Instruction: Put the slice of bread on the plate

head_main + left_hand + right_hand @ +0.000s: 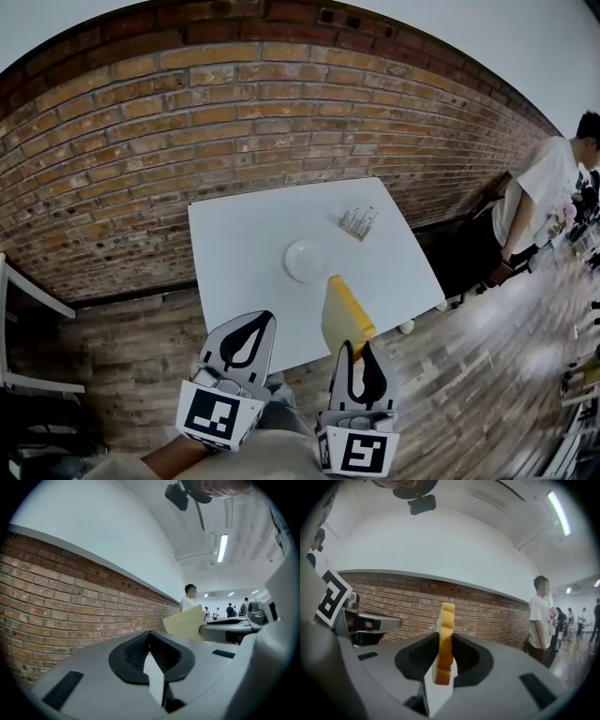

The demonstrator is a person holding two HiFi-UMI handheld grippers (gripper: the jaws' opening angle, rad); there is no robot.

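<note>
The slice of bread (pixel 343 314) is pale yellow with a darker crust and stands on edge, pinched in my right gripper (pixel 356 345) over the near edge of the white table (pixel 234 253). In the right gripper view the bread (pixel 445 639) sits upright between the black pads, which press on both its faces. The white plate (pixel 307 260) lies mid-table, just beyond the bread. My left gripper (pixel 262 319) hovers beside the right one, off the table's near edge, jaws shut with nothing in them. From the left gripper view (pixel 150 637) the bread (pixel 185 623) shows off to the right.
A small clear holder (pixel 358 222) stands on the table behind the plate to the right. A brick wall (pixel 234 112) backs the table. A person in a white shirt (pixel 548 197) stands at the far right. A white frame (pixel 19 309) is at the left edge.
</note>
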